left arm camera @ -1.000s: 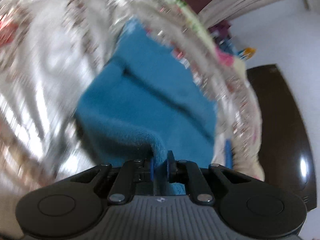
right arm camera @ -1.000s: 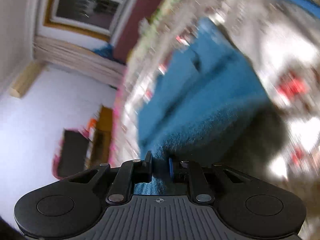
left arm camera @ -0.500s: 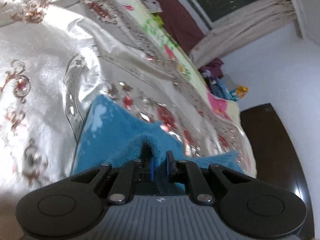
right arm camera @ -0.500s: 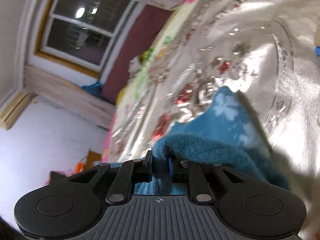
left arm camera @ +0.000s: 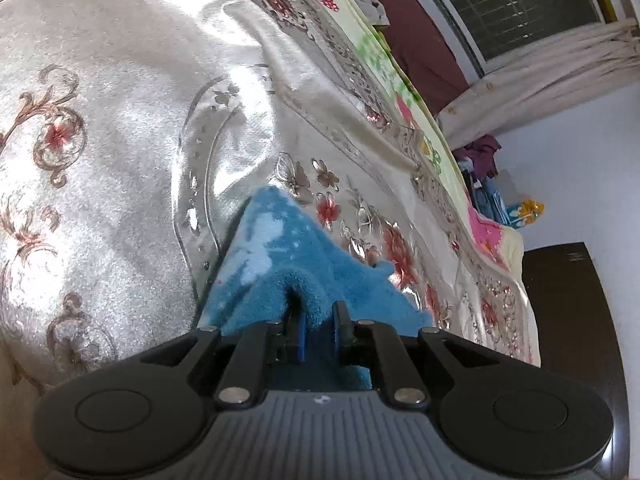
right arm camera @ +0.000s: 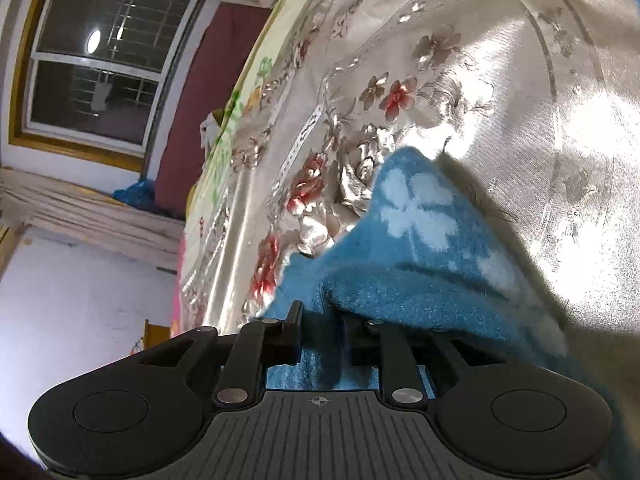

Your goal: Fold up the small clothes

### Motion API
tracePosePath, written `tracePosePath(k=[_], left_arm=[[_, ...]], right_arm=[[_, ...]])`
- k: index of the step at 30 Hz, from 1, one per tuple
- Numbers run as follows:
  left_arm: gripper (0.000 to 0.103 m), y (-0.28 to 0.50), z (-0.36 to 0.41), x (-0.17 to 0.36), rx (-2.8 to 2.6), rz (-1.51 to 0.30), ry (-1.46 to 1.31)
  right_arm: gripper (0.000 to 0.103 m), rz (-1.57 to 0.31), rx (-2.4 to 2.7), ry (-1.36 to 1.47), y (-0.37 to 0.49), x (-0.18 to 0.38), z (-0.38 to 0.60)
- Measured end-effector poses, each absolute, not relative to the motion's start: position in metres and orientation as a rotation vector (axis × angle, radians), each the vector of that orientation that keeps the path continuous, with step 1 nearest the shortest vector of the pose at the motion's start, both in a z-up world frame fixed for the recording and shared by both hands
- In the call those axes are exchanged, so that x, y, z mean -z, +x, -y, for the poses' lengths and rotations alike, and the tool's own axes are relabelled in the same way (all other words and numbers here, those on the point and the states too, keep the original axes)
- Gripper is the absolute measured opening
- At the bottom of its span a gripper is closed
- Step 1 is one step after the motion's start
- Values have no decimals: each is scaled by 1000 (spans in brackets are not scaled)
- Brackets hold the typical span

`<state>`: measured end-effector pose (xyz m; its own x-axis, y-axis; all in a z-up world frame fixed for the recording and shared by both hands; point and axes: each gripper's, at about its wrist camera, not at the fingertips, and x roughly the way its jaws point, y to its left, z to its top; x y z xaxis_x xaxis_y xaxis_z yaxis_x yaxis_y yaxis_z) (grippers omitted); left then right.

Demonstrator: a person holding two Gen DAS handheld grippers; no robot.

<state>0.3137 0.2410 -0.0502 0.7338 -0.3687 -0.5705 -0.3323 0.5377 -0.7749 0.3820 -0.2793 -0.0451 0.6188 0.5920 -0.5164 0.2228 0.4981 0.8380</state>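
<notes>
**Fold laid down; right grip letting go**

You hold a blue fleece garment (left arm camera: 276, 264) with pale blotches, resting on a shiny cream bedspread (left arm camera: 120, 128) with red flowers. Your left gripper (left arm camera: 319, 322) is clamped on a bunched edge of the cloth, jaws close together with fleece pinched between them. Your right gripper (right arm camera: 320, 320) has just been opening: its jaws now stand apart, the fleece lying loose between them where half a second ago they pinched it. A second ago both views were blurred and the cloth hung spread in front of you; now it sits bunched low on the bed. This fold looks delivered, and the release has begun on the right side only.
</notes>
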Motion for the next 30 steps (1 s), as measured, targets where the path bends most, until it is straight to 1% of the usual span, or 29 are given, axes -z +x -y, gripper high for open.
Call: tracePosePath(k=[1, 3, 5, 7, 8, 10, 12, 14, 16, 20, 25, 26, 28, 30], left_arm=[[20, 314, -243, 51, 16, -781, -1059], [28, 314, -247, 52, 10, -774, -1115], [31, 312, -250, 51, -3, -750, -1147], [35, 310, -250, 44, -11, -724, -1139], [37, 309, -249, 39, -18, -716, -1120], [40, 308, -245, 27, -48, -698, -1040], [42, 307, -242, 14, -86, -684, -959], [43, 305, -236, 3, -116, -675, -874], [46, 302, -228, -5, -129, -666, -796], [48, 293, -210, -11, -132, -664, -690], [49, 286, -182, 0, -125, -713, -547], [49, 286, -178, 3, -129, -726, -525], [49, 286, -172, 9, -130, -752, -510], [49, 283, -169, 13, -137, -757, -507]], right_arm=[[26, -911, -268, 1074, 382, 45, 281], [29, -902, -271, 1135, 382, 46, 285], [31, -895, -272, 1173, 382, 47, 286], [39, -885, -288, 1178, 382, 45, 286], [40, -880, -300, 1186, 382, 44, 287], [47, -868, -316, 1215, 382, 43, 288], [51, -868, -315, 1242, 384, 44, 290], [51, -840, -316, 1228, 385, 41, 292], [56, -809, -316, 1196, 386, 33, 294], [56, -795, -305, 1065, 388, 18, 293], [56, -811, -261, 626, 372, 6, 265], [55, -814, -255, 539, 369, 6, 257], [48, -814, -243, 427, 368, 7, 247], [46, -817, -219, 377, 369, 10, 243]])
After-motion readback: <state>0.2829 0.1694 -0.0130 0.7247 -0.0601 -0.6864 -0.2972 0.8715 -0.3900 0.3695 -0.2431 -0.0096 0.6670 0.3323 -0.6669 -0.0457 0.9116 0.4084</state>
